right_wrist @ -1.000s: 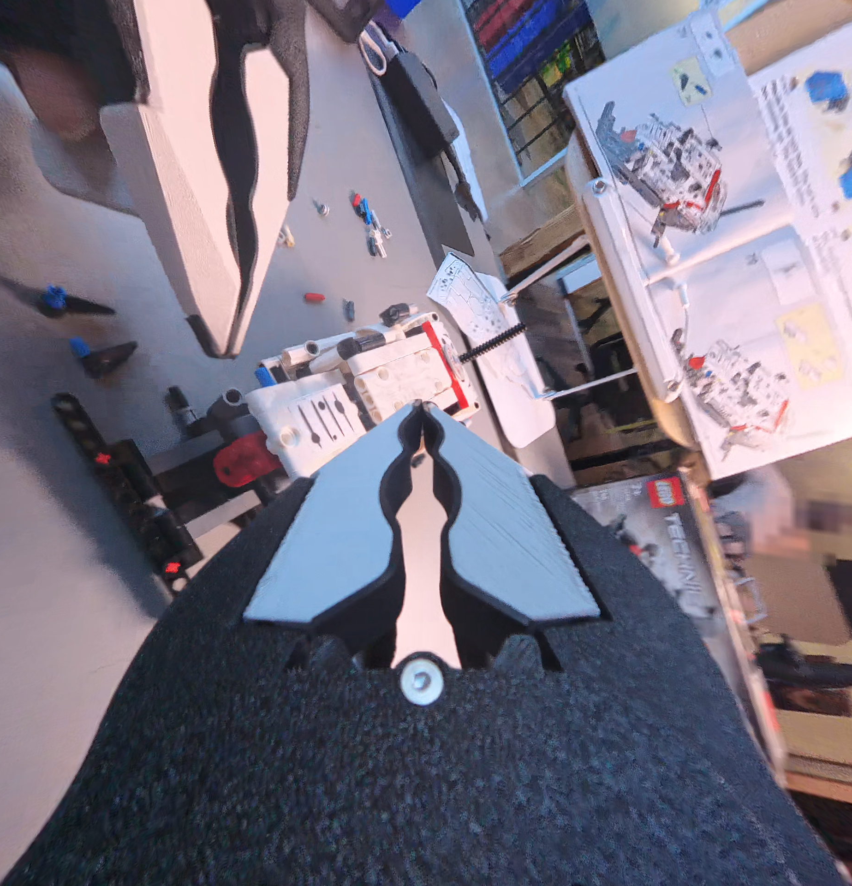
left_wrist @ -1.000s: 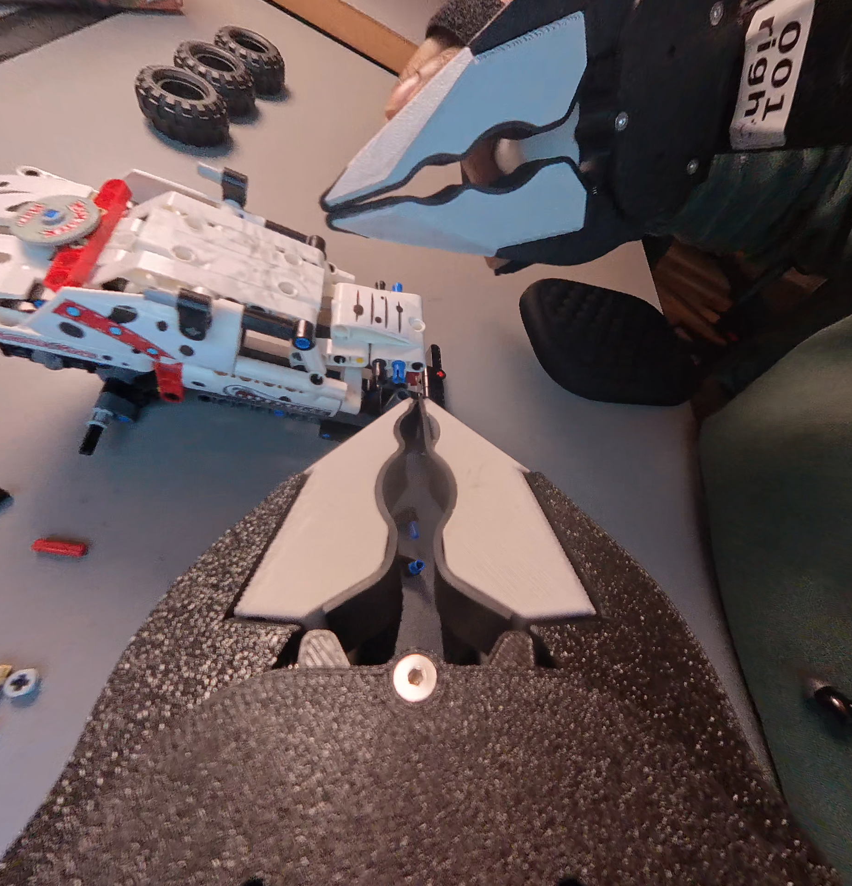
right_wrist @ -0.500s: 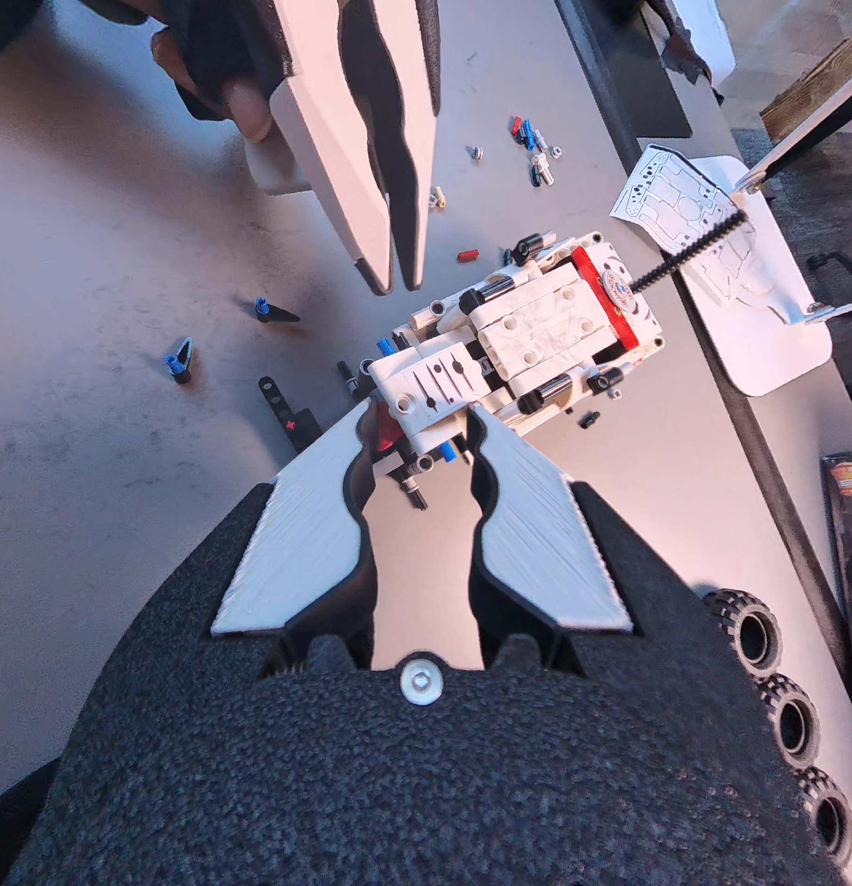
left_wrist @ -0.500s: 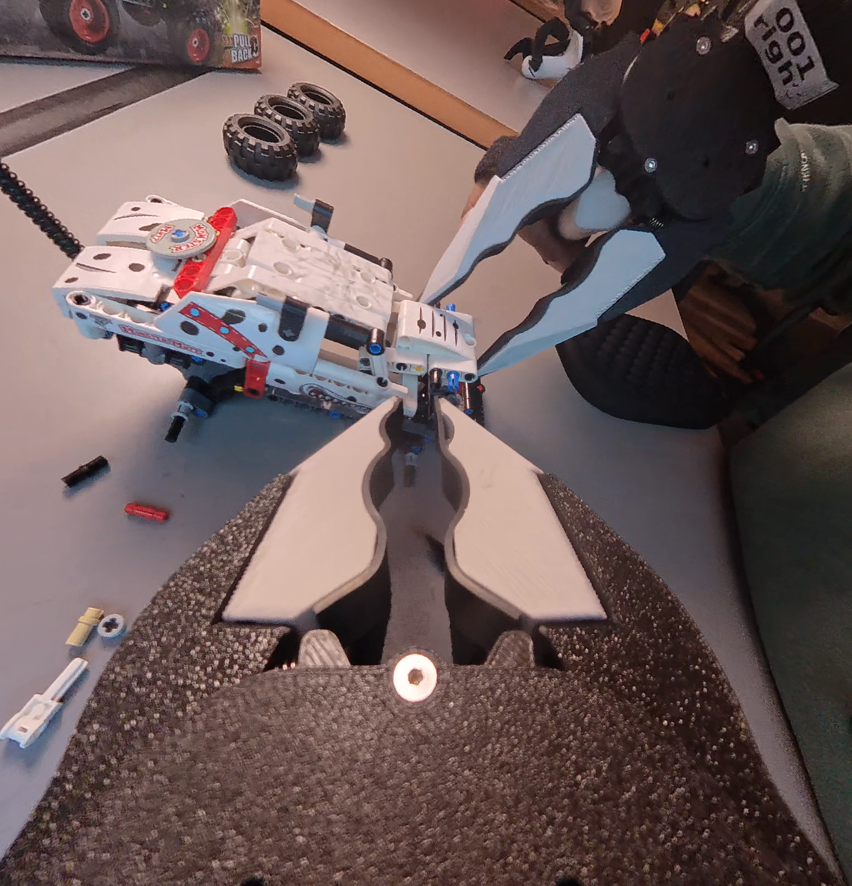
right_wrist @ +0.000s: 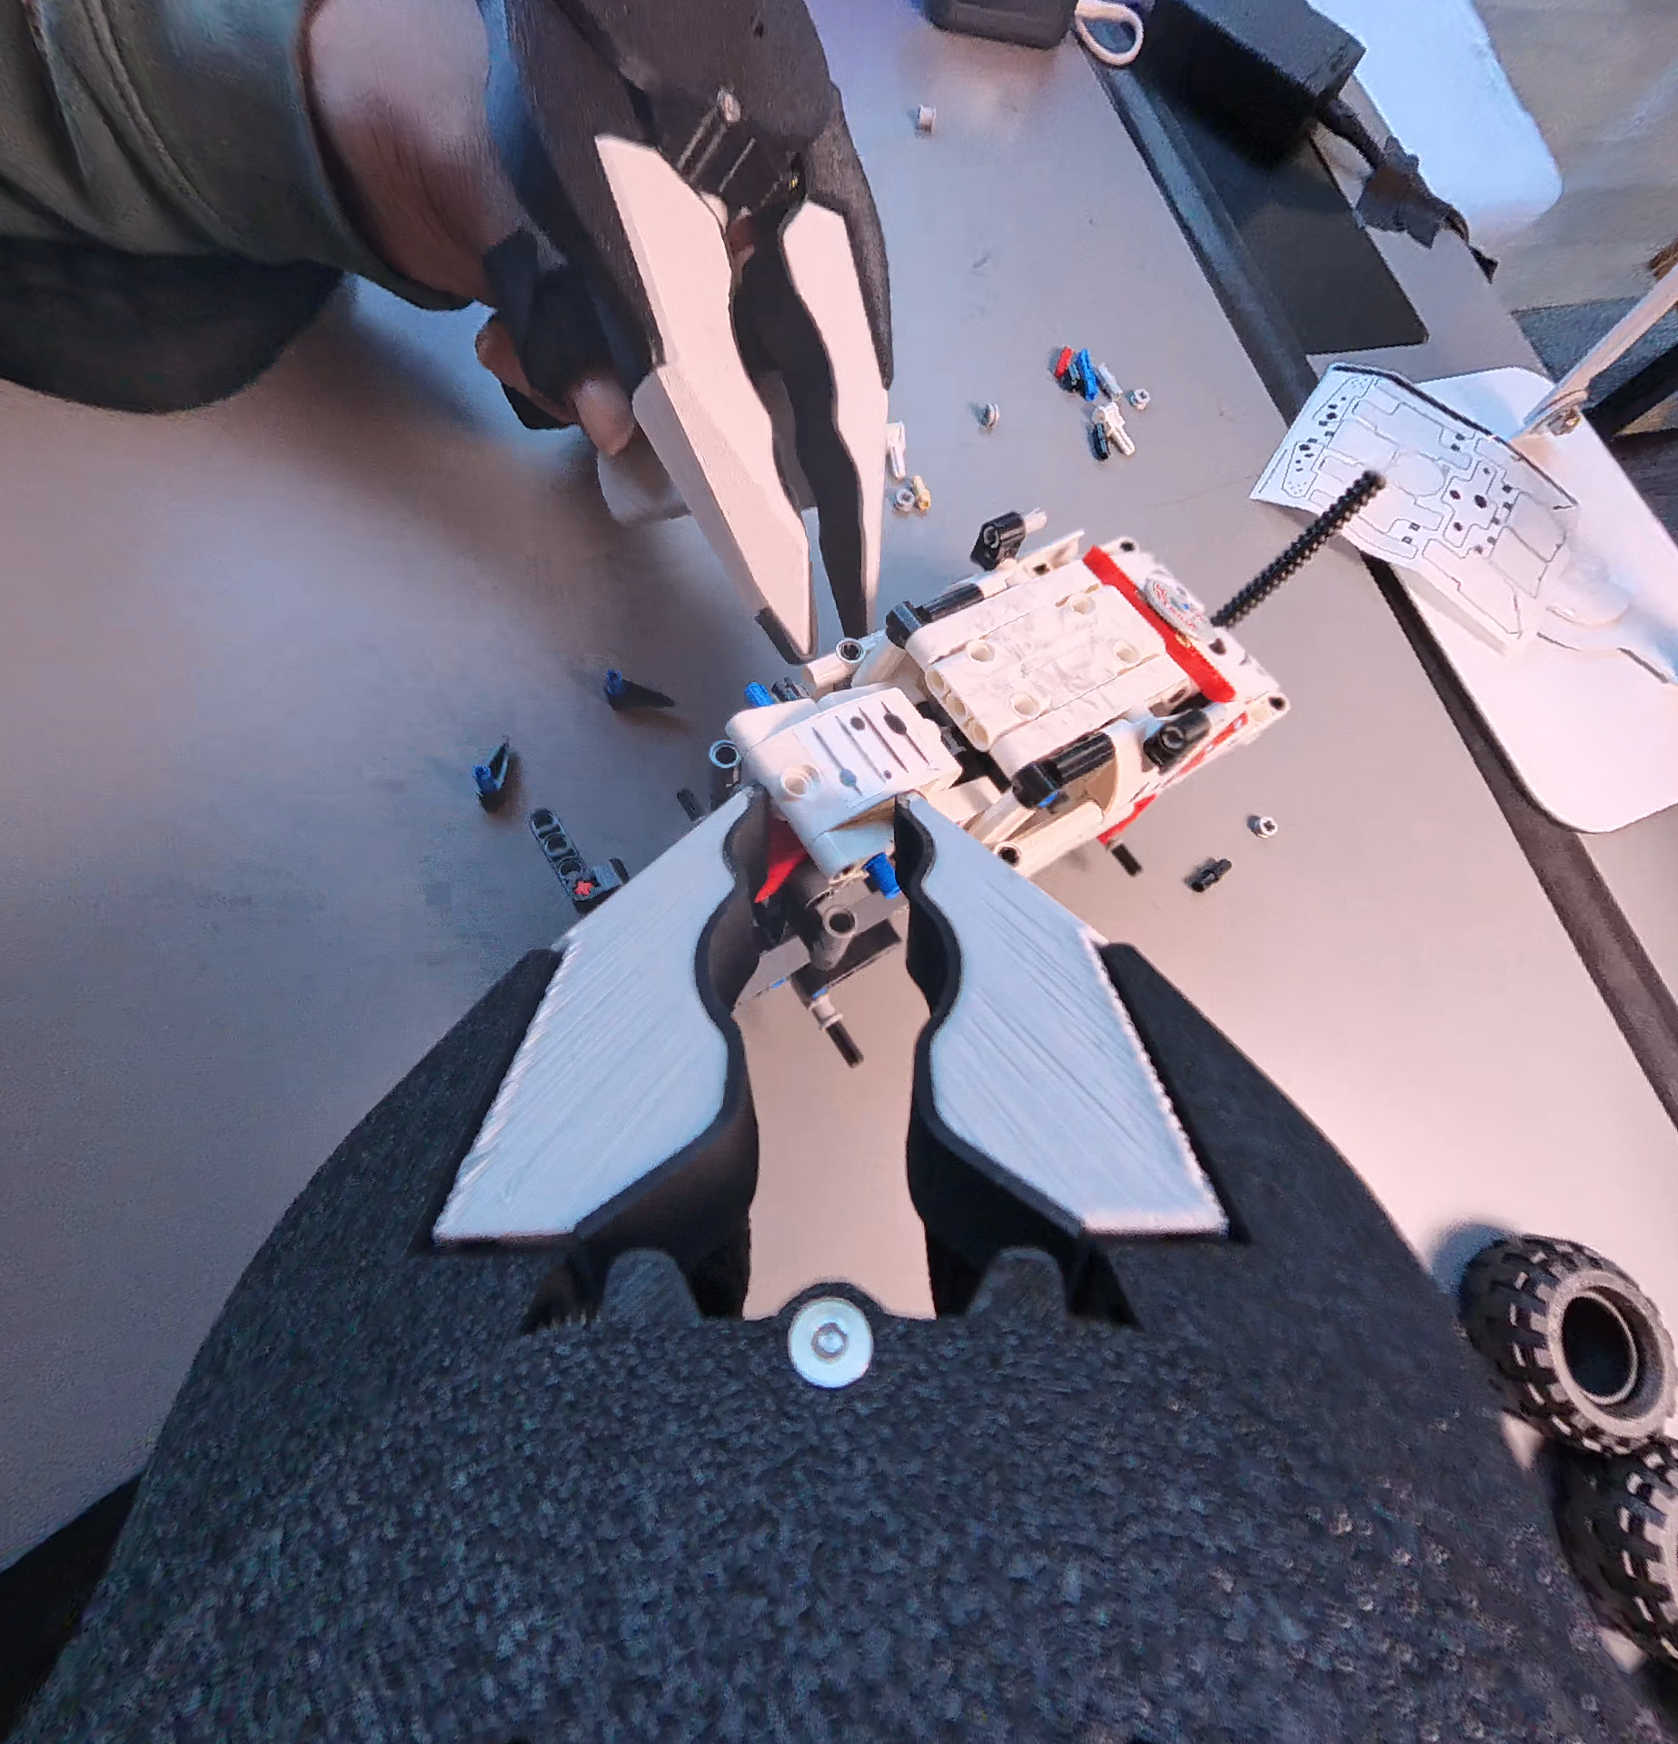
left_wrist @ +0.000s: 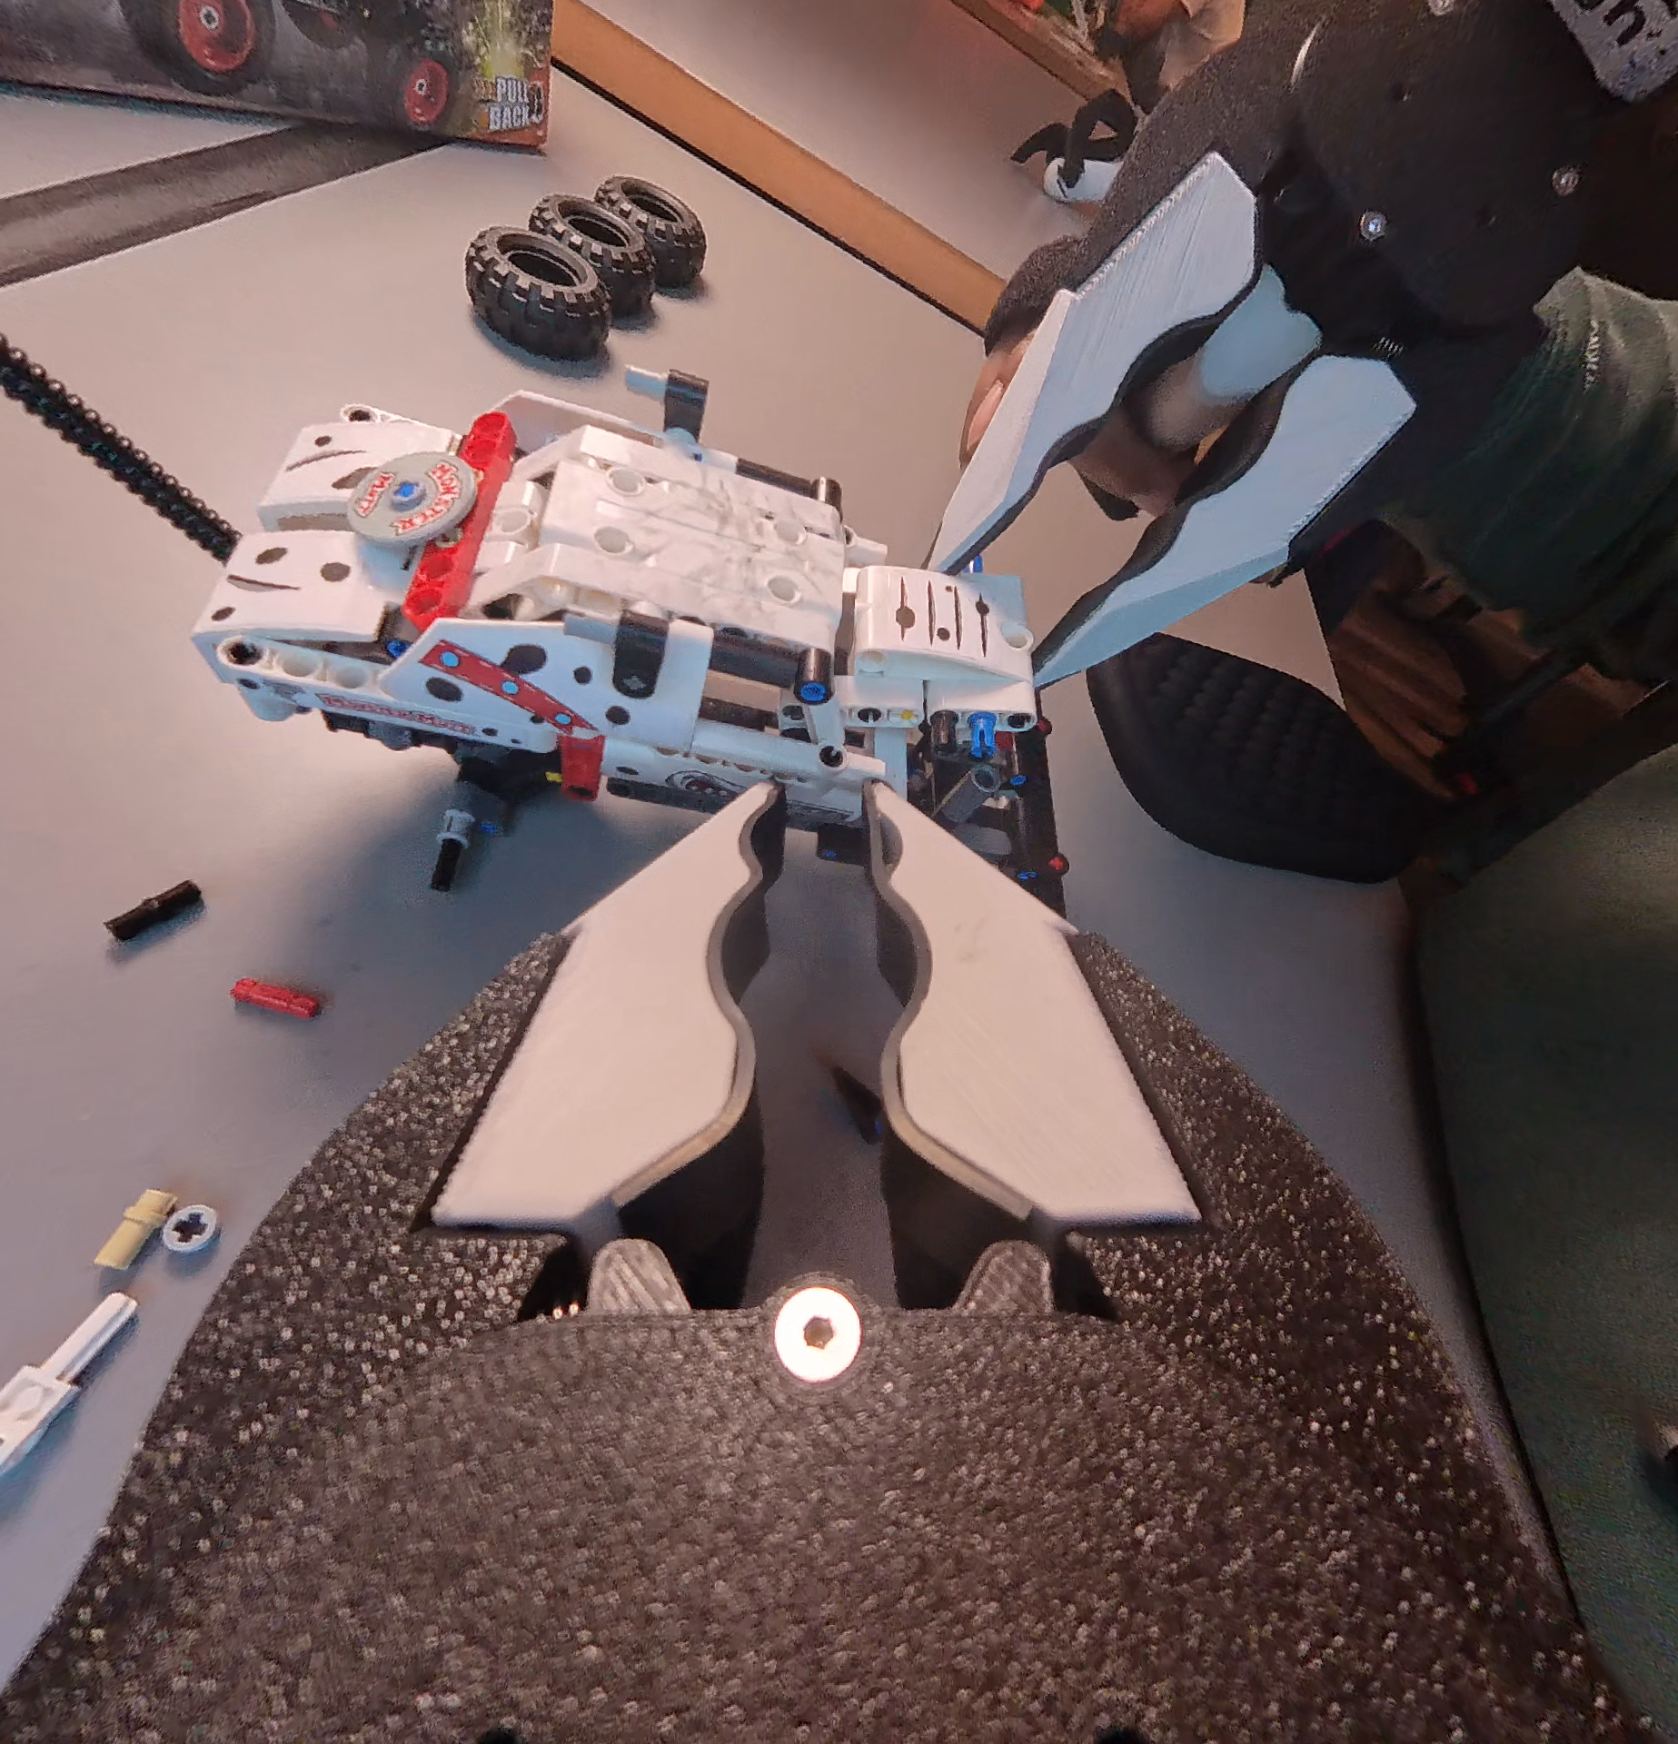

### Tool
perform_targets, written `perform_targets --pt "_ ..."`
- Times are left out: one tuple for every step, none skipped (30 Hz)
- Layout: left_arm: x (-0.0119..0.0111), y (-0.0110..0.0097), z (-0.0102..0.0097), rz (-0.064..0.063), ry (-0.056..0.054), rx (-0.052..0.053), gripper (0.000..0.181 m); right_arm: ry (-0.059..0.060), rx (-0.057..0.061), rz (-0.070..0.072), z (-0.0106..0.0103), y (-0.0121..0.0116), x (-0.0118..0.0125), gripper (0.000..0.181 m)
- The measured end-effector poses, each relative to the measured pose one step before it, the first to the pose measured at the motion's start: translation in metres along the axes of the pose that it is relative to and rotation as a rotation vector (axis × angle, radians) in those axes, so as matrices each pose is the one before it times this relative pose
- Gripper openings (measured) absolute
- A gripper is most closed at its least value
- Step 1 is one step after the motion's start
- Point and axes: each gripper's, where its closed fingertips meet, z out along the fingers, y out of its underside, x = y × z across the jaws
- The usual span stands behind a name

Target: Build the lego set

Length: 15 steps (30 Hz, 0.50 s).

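The partly built white lego vehicle lies on the grey counter, its rear end toward both grippers and a black ribbed cord running off from its front. The right gripper has its fingers apart, straddling the white vented rear panel without clamping it; the left gripper also has its fingers apart, tips just at the lower side edge of the body. The step in hand appears to be seizing the model at the rear so it can be steadied or turned for further assembly. To do this well, centre the panel between the right fingers before closing, and press on solid beams rather than on the protruding blue pins or the loose black linkage beneath. Close the left fingers on the side wall only after the right hold is firm, to prevent the model from twisting. Three black tyres sit well apart beyond the model, apparently still to be fitted, and small loose parts, including a red pin, lie scattered on the counter; keep the grippers from sweeping them.
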Motion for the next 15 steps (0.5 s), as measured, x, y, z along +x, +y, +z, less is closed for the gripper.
perform_targets --pt "0.00136 -0.00043 -0.00036 0.0071 -0.0006 -0.0006 0.013 -0.0054 0.0054 0.0139 -0.00079 -0.00236 0.00040 0.025" --pt "0.00252 -0.00039 0.00008 0.0032 0.0053 0.0007 0.008 -0.0036 0.0044 0.0146 -0.00020 -0.00110 0.00053 0.025" --pt "0.00027 -0.00017 0.00032 0.0063 -0.0106 0.0005 0.007 -0.0040 0.0040 0.0181 -0.00006 -0.00014 0.00041 0.025" --pt "-0.00013 -0.00050 0.00014 0.0144 -0.0138 0.0020 0.007 -0.0043 0.0092 0.0262 -0.00025 -0.00025 0.00047 0.025" --pt "0.00006 -0.00108 -0.00011 0.0124 -0.0121 0.0028 0.007 -0.0056 0.0135 0.0334 -0.00038 -0.00018 0.00035 0.025" --pt "0.00023 -0.00104 -0.00010 0.0073 -0.0073 0.0024 0.006 -0.0061 0.0166 0.0342 -0.00050 -0.00017 0.00018 0.025" --pt "0.00097 -0.00076 0.00000 0.0059 -0.0013 0.0028 0.004 -0.0079 0.0179 0.0390 -0.00067 -0.00034 0.00002 0.024" --pt "0.00170 -0.00070 0.00006 0.0053 0.0031 0.0043 0.002 -0.0085 0.0178 0.0361 -0.00063 -0.00022 0.00000 0.024" --pt "0.00086 -0.00019 0.00027 0.0061 -0.0027 -0.0001 0.001 -0.0092 0.0147 0.0358 -0.00057 0.00018 -0.00009 0.025" --pt "0.00061 0.00002 0.00026 0.0108 -0.0065 -0.0033 0.001 -0.0099 0.0149 0.0363 -0.00051 0.00051 -0.00015 0.025" --pt "0.00046 -0.00001 0.00023 0.0117 -0.0063 -0.0046 0.001 -0.0103 0.0174 0.0373 -0.00046 0.00013 -0.00008 0.024" --pt "0.00097 0.00033 0.00033 0.0056 0.0005 -0.0035 0.000 -0.0141 0.0179 0.0410 -0.00068 0.00024 -0.00029 0.024" --pt "0.00114 0.00048 0.00039 -0.0024 0.0064 -0.0016 0.000 -0.0159 0.0196 0.0438 -0.00078 -0.00031 -0.00005 0.024" --pt "0.00162 0.00292 0.00149 -0.0057 0.0115 -0.0153 0.001 -0.0130 0.0275 0.0351 -0.00131 -0.00216 0.00008 0.024" --pt "0.00112 0.00106 0.00107 -0.0015 0.0050 -0.0016 0.001 -0.0116 0.0025 0.0213 -0.00068 0.00083 -0.00052 0.024"
